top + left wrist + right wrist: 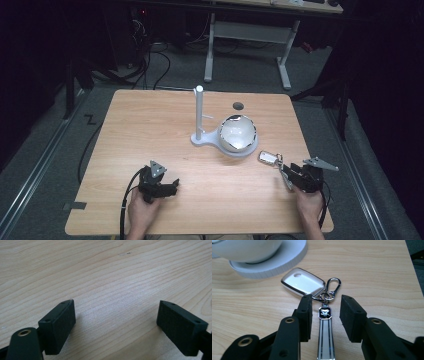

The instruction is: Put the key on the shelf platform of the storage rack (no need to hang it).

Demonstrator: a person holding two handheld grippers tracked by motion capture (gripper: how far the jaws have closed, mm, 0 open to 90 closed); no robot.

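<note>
- Overhead light is brightening the table (150,125) while its surroundings are staying dark.
- Soft shadows are pooling under the left gripper (116,322).
- Ahead of the right gripper (325,315), the key fob (302,284) is glaring white; the nearest jaw parts are blurring.

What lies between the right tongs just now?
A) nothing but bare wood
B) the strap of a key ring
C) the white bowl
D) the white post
B: the right tongs stand open on either side of the key ring's strap, which lies on the table.

white bowl (238,132), pale woodgrain table (150,125)
</note>
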